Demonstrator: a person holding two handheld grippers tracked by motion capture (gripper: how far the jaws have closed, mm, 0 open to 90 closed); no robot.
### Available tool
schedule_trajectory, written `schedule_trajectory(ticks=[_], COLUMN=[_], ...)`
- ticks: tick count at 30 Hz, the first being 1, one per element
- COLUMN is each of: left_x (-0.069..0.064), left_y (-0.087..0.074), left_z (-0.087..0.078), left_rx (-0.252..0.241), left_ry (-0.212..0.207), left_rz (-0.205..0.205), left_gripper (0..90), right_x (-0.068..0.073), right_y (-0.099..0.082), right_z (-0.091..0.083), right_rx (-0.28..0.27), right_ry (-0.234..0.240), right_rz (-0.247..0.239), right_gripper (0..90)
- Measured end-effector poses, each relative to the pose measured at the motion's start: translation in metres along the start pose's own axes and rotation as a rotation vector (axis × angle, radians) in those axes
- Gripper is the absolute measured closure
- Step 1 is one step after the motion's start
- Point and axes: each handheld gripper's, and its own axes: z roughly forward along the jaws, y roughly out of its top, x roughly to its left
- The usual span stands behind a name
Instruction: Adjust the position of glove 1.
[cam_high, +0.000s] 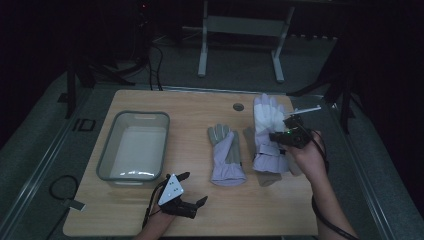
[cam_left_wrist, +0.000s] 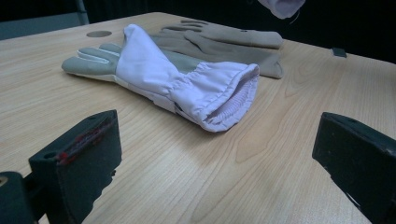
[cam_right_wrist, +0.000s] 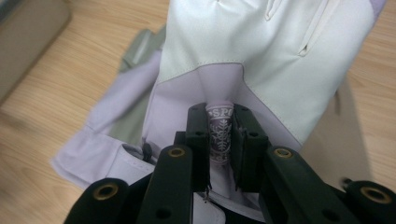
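My right gripper (cam_high: 276, 136) is shut on a white and lavender glove (cam_high: 267, 117), held up over the right side of the table. In the right gripper view the jaws (cam_right_wrist: 220, 135) pinch a printed fold near the wrist of this glove (cam_right_wrist: 261, 51), and its fingers point away from me. A second lavender glove with a grey palm (cam_high: 226, 155) lies flat at mid-table, its cuff toward me (cam_left_wrist: 187, 84). A tan glove (cam_left_wrist: 233, 42) lies behind it, partly under the lifted one. My left gripper (cam_high: 196, 188) stands open near the front edge, nothing between its jaws (cam_left_wrist: 215, 163).
A grey plastic bin (cam_high: 107, 150) stands on the left part of the wooden table, nothing visible inside it. A round cable hole (cam_high: 238, 107) sits near the far edge. Beyond the table are a dark floor and a metal desk frame (cam_high: 240, 25).
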Motion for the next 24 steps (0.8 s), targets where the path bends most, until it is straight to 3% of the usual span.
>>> schedule_trajectory(ticks=[11, 12, 15, 20, 24], left_x=[0.000, 0.000, 0.000, -0.001, -0.001], left_y=[0.000, 0.000, 0.000, 0.000, 0.000], left_z=[0.000, 0.000, 0.000, 0.000, 0.000], left_rx=[0.003, 0.003, 0.003, 0.002, 0.001], left_ry=[-0.003, -0.003, -0.004, -0.005, -0.006], left_rz=[0.000, 0.000, 0.003, 0.005, 0.005], left_gripper=[1.4, 1.4, 1.4, 1.4, 1.4], right_x=[0.056, 0.056, 0.074, 0.091, 0.100], right_y=[0.016, 0.016, 0.018, 0.017, 0.016], right_z=[0.028, 0.028, 0.037, 0.051, 0.066], right_rx=[0.025, 0.025, 0.032, 0.049, 0.073], right_ry=[0.071, 0.071, 0.075, 0.056, 0.070], right_rz=[-0.030, -0.030, -0.024, -0.023, -0.003], right_gripper=[79.0, 79.0, 79.1, 79.1, 79.0])
